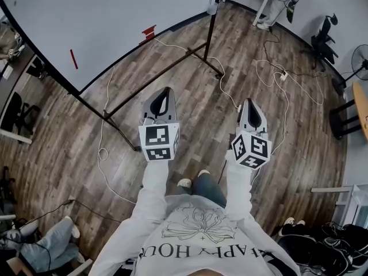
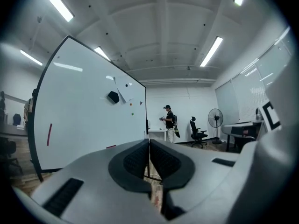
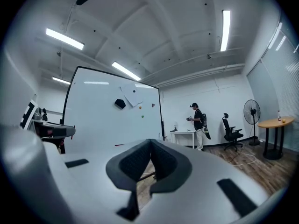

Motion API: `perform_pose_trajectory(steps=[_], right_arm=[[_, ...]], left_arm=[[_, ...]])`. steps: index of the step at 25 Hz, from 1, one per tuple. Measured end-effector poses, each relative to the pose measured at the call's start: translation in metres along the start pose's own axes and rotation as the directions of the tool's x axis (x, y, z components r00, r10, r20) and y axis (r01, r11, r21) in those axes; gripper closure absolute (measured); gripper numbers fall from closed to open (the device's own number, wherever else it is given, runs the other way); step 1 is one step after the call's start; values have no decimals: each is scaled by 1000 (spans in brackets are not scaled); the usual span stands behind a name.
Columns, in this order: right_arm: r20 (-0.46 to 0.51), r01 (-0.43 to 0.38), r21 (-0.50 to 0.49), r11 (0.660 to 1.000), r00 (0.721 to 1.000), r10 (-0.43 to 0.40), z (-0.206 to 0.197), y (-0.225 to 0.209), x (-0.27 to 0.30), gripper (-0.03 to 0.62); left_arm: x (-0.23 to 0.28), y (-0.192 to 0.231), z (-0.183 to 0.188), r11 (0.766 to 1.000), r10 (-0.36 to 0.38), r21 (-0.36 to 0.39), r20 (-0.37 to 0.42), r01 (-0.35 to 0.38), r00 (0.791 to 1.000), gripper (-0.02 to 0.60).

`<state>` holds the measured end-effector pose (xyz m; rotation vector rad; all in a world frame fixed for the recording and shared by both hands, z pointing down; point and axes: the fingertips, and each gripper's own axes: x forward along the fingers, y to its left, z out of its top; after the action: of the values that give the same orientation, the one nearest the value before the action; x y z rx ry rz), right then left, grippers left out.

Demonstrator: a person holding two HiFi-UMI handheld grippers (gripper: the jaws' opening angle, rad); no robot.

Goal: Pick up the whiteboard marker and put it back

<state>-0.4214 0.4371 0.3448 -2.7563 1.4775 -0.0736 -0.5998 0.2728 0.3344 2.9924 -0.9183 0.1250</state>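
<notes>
red strip [image 1: 73, 58], perhaps marker, near whiteboard [image 1: 115, 16] edge

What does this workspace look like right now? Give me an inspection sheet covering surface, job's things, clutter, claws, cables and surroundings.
Surface: wood-plank floor; whiteboard on a black stand.
Job's things: what looks like the red marker sits on the whiteboard, untouched.
Clutter: black block and paper sheet on the board; bags on the floor.
Grippers: left claw and right claw both shut, nothing held.
Cables: white cables trail loose across the floor.
Surroundings: person standing far off; office chair; standing fan.
</notes>
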Motion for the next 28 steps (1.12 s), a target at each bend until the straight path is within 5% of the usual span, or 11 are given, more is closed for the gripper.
perform_pose_trajectory(steps=[10,26,28], right_arm=[[-14,-14,6,1000,1000,14,-11,-25,69,591],[49,-136,-34,990,989,138,29,-136,289,591],[47,-138,-33,990,989,140,28,-151,309,591]], left_arm=[[68,-1,-11,1000,2,-7,-28,-2,1000,577],[305,-48,39,999,49,-19,44,-49,998,573],[329,-55,41,999,35,-28,44,-34,998,492]])
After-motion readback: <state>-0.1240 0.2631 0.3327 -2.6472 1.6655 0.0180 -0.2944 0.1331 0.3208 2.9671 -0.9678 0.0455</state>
